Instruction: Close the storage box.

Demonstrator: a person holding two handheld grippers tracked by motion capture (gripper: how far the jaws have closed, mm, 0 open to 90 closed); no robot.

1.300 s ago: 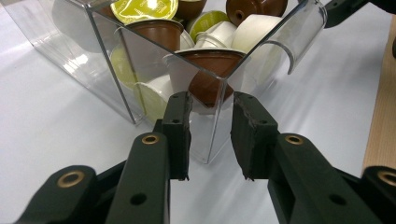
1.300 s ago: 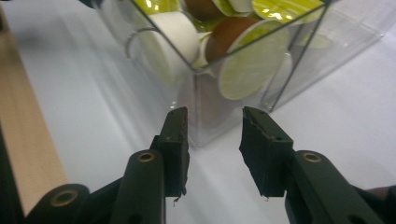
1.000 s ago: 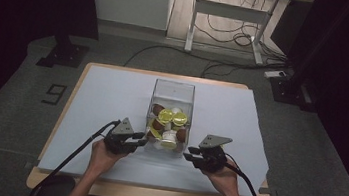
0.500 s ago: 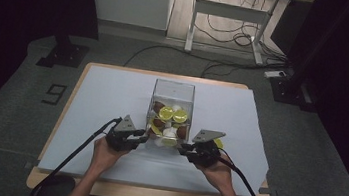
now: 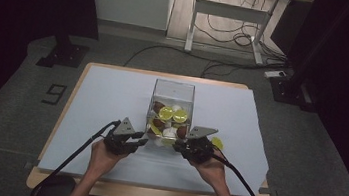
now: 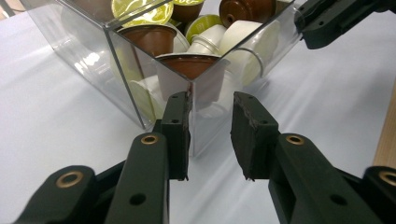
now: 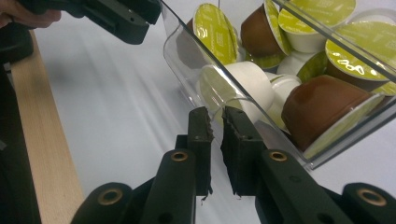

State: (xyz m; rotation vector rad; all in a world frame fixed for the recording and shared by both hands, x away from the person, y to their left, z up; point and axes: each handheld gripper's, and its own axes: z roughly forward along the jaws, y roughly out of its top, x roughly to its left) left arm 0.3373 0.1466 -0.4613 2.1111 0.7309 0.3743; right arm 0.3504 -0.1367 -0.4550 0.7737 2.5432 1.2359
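Observation:
A clear plastic box [image 5: 174,90] holding several green, brown and white coffee capsules [image 5: 166,112] stands mid-table. My left gripper [image 5: 144,142] sits at the box's near left corner. In the left gripper view its jaws [image 6: 210,107] stand apart astride the corner edge of the box [image 6: 93,60]; the left pad touches it and the other is clear of it. My right gripper [image 5: 177,145] is at the near right corner. Its jaws [image 7: 215,116] have just been closing and now pinch the thin wall of the box [image 7: 180,46].
A lone green capsule [image 5: 217,143] lies on the white sheet [image 5: 107,95] just right of the right gripper. The table's wooden front edge [image 5: 150,194] runs below both hands. Cables trail back from each gripper. Desk legs and cords stand on the floor beyond.
The right gripper has moved left and slightly forward up to the box's near right corner, uncovering the loose green capsule. The left gripper and the box have stayed put.

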